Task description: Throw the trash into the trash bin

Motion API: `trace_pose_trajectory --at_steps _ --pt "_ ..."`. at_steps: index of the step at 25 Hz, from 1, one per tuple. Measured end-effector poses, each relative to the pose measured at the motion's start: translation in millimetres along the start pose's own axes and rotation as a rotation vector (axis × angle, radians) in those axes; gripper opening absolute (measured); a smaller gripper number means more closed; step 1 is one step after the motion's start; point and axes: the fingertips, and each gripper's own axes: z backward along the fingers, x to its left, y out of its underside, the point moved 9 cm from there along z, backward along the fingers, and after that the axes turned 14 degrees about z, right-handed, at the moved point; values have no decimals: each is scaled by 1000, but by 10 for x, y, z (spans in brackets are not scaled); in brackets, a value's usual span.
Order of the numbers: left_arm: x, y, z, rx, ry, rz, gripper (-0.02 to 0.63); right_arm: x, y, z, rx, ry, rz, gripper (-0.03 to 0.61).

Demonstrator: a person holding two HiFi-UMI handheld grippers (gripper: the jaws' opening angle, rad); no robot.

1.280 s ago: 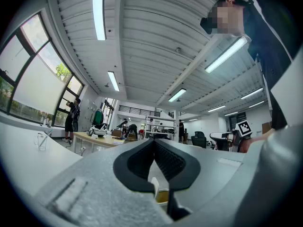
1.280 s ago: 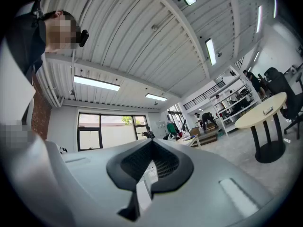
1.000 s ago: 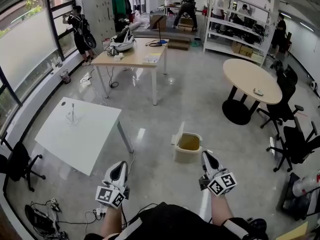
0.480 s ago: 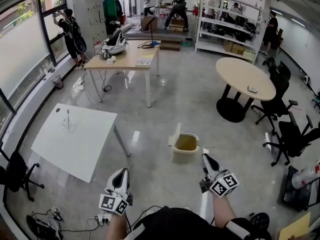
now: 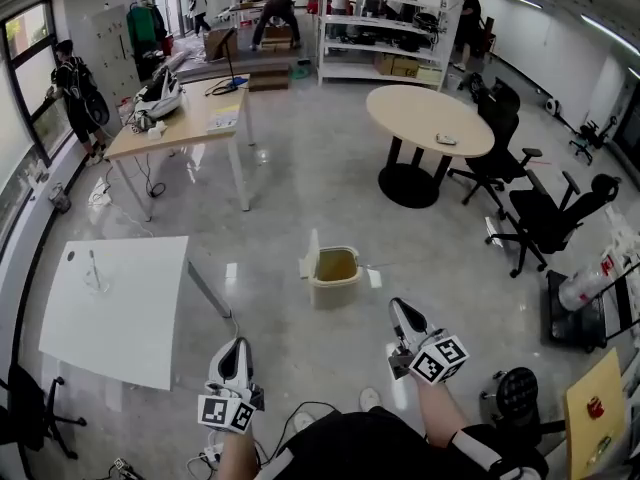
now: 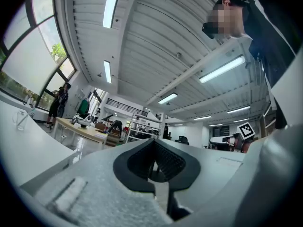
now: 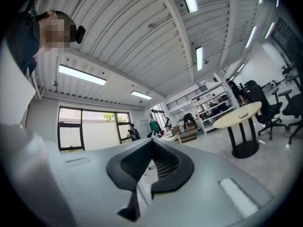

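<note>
A beige trash bin [image 5: 335,268] with its lid tipped open stands on the grey floor ahead of me, and its inside looks yellowish. Low in the head view my left gripper [image 5: 233,348] is shut and holds nothing; it sits well short of the bin and to its left. My right gripper [image 5: 400,310] is likewise shut and empty, nearer the bin and to its right. In the left gripper view the left gripper [image 6: 154,143] has its tips meeting, and the right gripper [image 7: 151,144] looks the same in the right gripper view. I see no trash in either gripper.
A white table [image 5: 120,308] stands at the left, a wooden table [image 5: 190,118] behind it, and a round table [image 5: 425,118] at the back right. Black office chairs [image 5: 545,218] crowd the right side. Cables [image 5: 300,413] lie on the floor near my feet. People stand far back.
The head view has swung to the right, so the bin and tables sit further left in the picture. The right gripper has shifted slightly. Both grippers have stayed shut and empty.
</note>
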Motion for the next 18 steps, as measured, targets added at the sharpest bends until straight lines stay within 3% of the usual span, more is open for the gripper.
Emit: trace_pose_trajectory --at_steps 5,8,12,18 --pt "19 172 -198 60 78 73 0 -34 -125 369 -26 131 -20 6" --pt "-89 216 -343 81 122 64 0 -113 -190 601 -57 188 8 6" --pt "-410 192 -534 83 178 13 0 -341 -243 817 -104 200 -37 6" --pt "-929 382 -700 84 148 6 -1 -836 -363 1057 -167 174 -51 6"
